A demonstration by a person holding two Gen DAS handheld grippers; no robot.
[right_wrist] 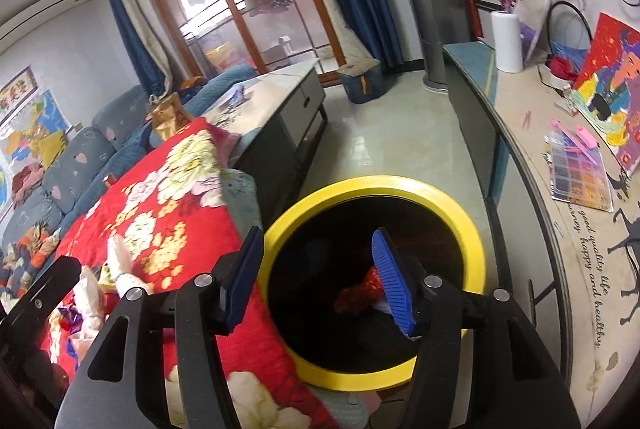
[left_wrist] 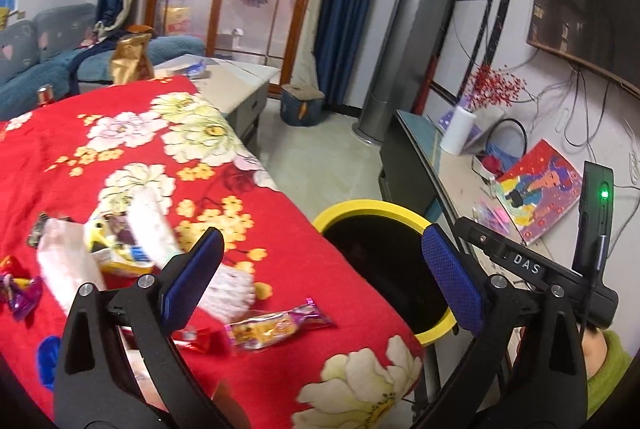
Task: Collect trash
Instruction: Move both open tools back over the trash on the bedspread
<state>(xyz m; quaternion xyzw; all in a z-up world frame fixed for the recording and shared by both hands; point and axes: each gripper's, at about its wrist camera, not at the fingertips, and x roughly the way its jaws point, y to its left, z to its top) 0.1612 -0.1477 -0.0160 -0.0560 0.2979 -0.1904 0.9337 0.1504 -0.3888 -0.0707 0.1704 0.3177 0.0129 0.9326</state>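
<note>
Red wrapper [right_wrist: 362, 289] deep in bin's [right_wrist: 440, 191] dark interior, blurred, partly hidden behind right tongs [right_wrist: 320, 281]

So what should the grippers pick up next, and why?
Probably the left gripper should reach for the yellow snack wrapper. Its fingers are open and empty, and that wrapper lies nearest on the red blanket, close to the yellow-rimmed bin.

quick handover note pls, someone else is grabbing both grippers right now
Left gripper: open, empty, at the cloth's edge beside the bin.
Right gripper: open, empty, over the bin's mouth.
Done: a red wrapper lies in the bin.
Left: on the red cloth, a snack wrapper, white tissues, a yellow packet, a purple wrapper and a small red wrapper. Pick each and drop it in the bin.
</note>
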